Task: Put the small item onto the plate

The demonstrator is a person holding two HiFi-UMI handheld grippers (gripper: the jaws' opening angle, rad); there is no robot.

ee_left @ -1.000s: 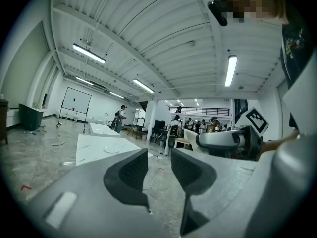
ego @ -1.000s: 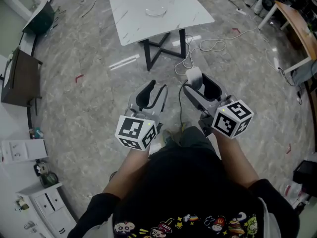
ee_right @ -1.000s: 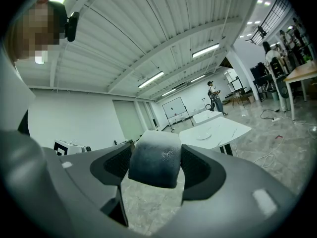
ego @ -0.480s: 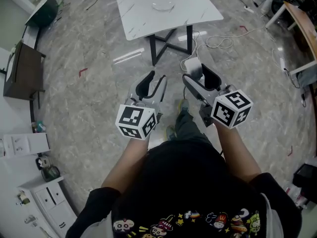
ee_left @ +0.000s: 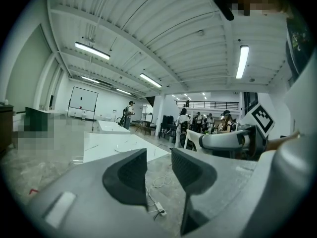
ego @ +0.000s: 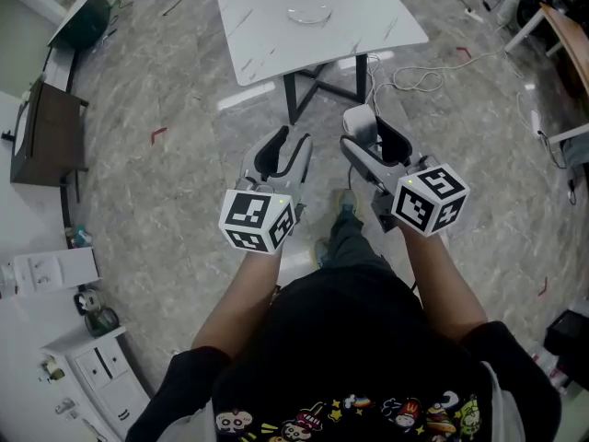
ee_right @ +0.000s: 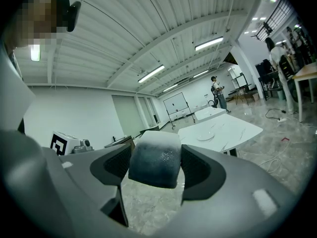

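A clear plate (ego: 308, 12) lies on the white marble table (ego: 267, 35) ahead of me, far from both grippers; it also shows as the plate (ee_right: 205, 137) in the right gripper view. My right gripper (ego: 368, 138) is shut on the small item (ego: 359, 125), a white-topped block that looks dark on its near face (ee_right: 154, 160), wedged between both pads. My left gripper (ego: 283, 153) is held beside it at waist height over the floor. Its jaws stand a narrow gap apart with nothing between them (ee_left: 158, 165).
White cables and a power strip (ego: 405, 81) lie on the floor by the table's black legs (ego: 317, 86). A dark cabinet (ego: 41, 145) stands at the left and a wooden desk (ego: 566, 35) at the right. Several people (ee_left: 183, 125) stand in the far background.
The table has come slightly nearer and lower in the head view as the person steps towards it. Both grippers keep their pose; the right one still holds the item.
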